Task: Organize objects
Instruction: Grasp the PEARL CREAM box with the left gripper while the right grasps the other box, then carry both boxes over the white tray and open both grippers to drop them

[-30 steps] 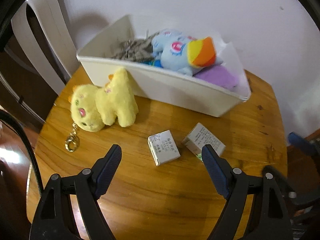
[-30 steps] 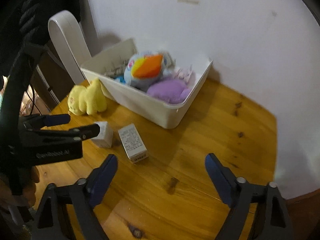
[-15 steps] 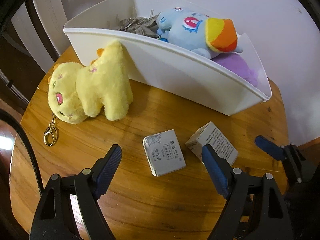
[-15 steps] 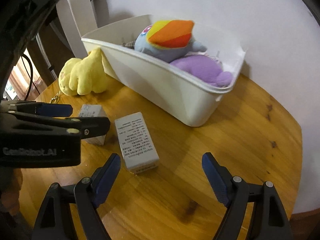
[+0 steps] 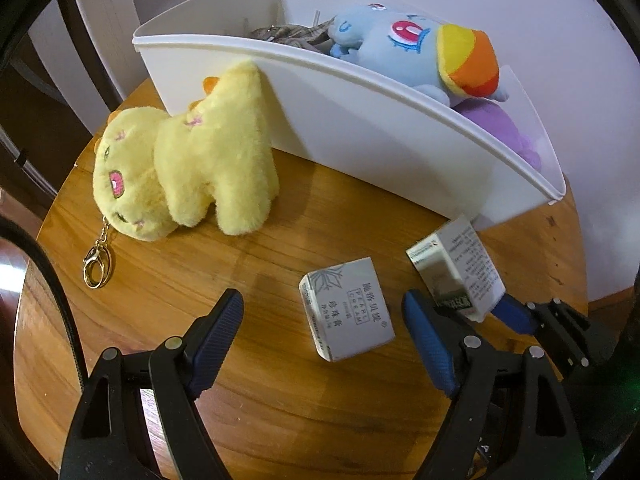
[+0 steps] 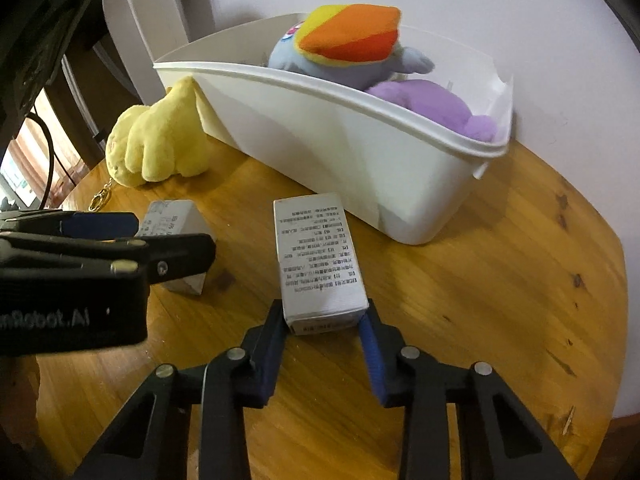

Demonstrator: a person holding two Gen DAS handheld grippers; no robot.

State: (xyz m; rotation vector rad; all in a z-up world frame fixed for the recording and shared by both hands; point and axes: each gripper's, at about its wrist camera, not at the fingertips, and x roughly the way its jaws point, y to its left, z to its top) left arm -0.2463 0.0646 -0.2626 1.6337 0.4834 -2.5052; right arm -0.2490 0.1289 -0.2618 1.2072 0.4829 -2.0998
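Only the left wrist view shows the gold keyring clasp [image 5: 96,262] clearly, the yellow plush's [image 5: 188,160] face, and the grey patterned item [image 5: 288,34] at the far left end of the white bin [image 5: 360,120]. The right wrist view alone shows the bare right half of the round wooden table [image 6: 500,300] and a white chair back [image 6: 140,28] beyond it.

The left gripper [image 5: 324,316] hangs with its jaws spread wide; the pearl cream box [image 5: 346,312] lies flat on the table between them, touching neither pad. The right gripper [image 6: 326,322] has just been closing, and its blue pads now pinch the near end of the tall printed carton [image 6: 316,264], whose far end points at the bin's near wall. A blue rainbow-maned plush [image 6: 340,48] and a purple plush [image 6: 428,104] sit inside the bin.
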